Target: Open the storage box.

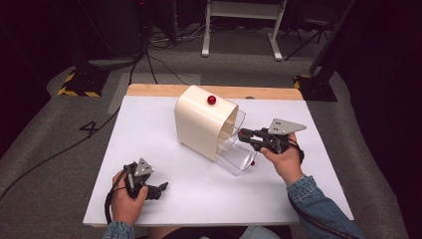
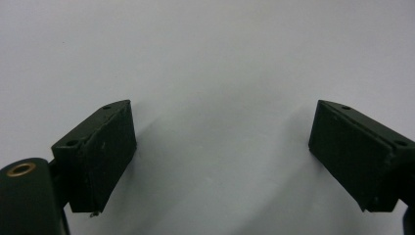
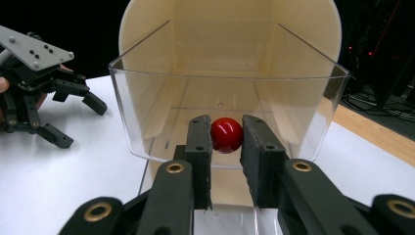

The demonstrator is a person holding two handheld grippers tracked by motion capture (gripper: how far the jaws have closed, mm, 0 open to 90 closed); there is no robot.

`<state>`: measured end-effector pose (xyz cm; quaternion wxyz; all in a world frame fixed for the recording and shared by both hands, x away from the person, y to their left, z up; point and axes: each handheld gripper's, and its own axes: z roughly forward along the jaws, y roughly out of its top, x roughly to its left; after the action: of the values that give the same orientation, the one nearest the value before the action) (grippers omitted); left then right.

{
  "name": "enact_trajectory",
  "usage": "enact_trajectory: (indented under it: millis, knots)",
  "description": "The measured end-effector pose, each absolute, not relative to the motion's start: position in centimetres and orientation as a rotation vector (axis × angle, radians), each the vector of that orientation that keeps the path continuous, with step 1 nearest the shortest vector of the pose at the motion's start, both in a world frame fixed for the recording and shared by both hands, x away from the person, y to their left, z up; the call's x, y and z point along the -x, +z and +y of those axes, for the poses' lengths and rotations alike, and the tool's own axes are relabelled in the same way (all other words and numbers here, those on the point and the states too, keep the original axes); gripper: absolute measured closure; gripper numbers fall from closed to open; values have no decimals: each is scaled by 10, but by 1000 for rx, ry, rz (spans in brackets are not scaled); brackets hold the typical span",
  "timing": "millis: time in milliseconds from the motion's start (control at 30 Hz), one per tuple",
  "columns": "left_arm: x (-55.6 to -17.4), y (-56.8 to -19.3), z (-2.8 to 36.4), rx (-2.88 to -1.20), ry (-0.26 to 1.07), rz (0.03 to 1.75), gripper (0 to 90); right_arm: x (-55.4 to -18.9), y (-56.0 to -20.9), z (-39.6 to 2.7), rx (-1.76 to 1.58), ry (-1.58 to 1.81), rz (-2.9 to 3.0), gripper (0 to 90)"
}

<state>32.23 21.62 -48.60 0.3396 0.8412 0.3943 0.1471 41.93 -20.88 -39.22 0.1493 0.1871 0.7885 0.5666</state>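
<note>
A cream bin housing (image 1: 201, 124) with a red knob (image 1: 211, 99) on its rounded top stands mid-table. Its clear plastic bin (image 1: 234, 154) is tilted out toward the right. In the right gripper view the clear bin (image 3: 147, 107) faces me, and my right gripper (image 3: 226, 123) is shut on a red ball knob (image 3: 226, 134) at its front wall. In the high view the right gripper (image 1: 242, 134) meets the bin's upper front edge. My left gripper (image 1: 158, 190) rests near the table's front left. In its own view the left gripper (image 2: 225, 110) stands open over bare white surface.
The white table top (image 1: 149, 149) has a wooden strip (image 1: 149, 89) along its far edge. A small red spot (image 1: 253, 163) shows beside the bin's lower corner. Cables (image 1: 154, 64) and a white stand (image 1: 239, 30) occupy the floor beyond.
</note>
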Motion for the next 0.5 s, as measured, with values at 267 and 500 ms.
enact_trajectory:
  millis: [267, 500]
  knots:
    - [-323, -486, 217, -2196, 383, 1022, 106, -410, -390, -224, -545, 1627, 2255, 747]
    - [-323, -486, 217, -2197, 382, 1022, 105, -403, -392, -238, -561, 1624, 2257, 747]
